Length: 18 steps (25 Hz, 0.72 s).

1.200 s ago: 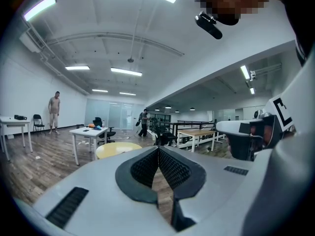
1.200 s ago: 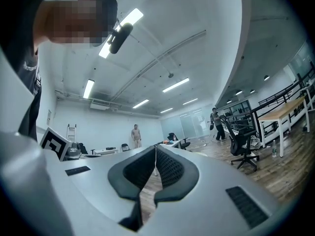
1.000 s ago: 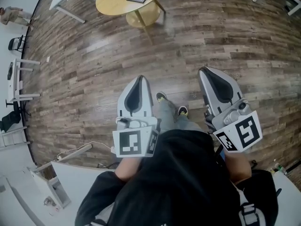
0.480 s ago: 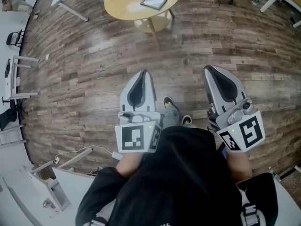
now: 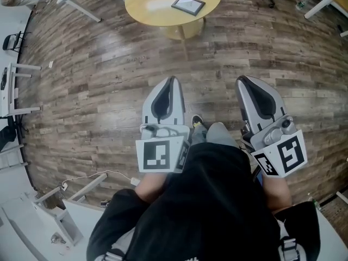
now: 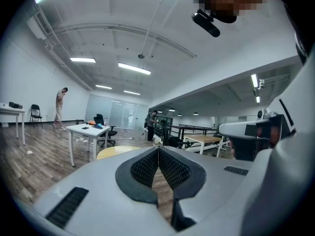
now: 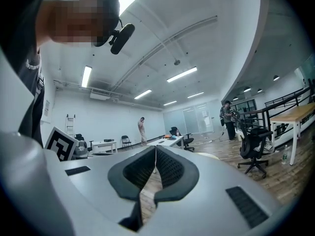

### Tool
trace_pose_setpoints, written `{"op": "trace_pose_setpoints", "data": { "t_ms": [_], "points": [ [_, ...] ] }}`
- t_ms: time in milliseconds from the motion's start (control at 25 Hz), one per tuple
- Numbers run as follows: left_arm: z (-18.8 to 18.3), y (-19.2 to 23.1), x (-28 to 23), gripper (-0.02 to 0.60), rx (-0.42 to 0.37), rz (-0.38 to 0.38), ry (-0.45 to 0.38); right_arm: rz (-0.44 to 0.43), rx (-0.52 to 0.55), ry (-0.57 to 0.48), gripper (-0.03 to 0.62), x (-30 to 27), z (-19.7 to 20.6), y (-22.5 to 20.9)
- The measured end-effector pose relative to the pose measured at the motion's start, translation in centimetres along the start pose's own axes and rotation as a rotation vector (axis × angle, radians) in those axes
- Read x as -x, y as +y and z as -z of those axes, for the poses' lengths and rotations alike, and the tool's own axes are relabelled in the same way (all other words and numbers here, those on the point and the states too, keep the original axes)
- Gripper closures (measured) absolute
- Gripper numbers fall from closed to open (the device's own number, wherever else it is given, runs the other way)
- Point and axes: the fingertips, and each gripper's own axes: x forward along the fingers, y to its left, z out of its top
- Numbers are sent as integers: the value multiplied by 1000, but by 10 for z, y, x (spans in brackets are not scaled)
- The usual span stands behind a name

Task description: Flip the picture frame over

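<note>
Wooden floor (image 5: 98,80) carries a round table (image 5: 147,7), well apart from the left gripper (image 5: 173,80) and right gripper (image 5: 240,81), both clenched on nothing, while the frame (image 5: 188,5) lies, seemingly flat, near the table's right edge.

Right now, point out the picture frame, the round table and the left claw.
picture frame (image 5: 188,5): head view, centre of its panel.
round table (image 5: 149,4): head view, bare top.
left claw (image 5: 172,80): head view, its closed tips.

Grippers, two: left gripper (image 5: 173,80), right gripper (image 5: 240,80). Picture frame (image 5: 188,4), one (lying on the table). Round table (image 5: 142,7), one. People far down the hall, two: bystander (image 7: 141,130) beyond the white desks, second bystander (image 7: 228,123) by the railing.
</note>
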Motion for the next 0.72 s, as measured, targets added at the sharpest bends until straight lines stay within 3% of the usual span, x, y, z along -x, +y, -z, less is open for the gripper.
{"op": "trace_pose_setpoints", "data": {
  "t_ms": [240, 720],
  "points": [
    [-4, 4, -26, 558, 10, 22, 3, 29, 1, 3, 577, -20, -1, -23],
    [-30, 14, -124, 558, -25, -18, -9, -21, -4, -54, 577, -92, -26, -105]
  ]
}}
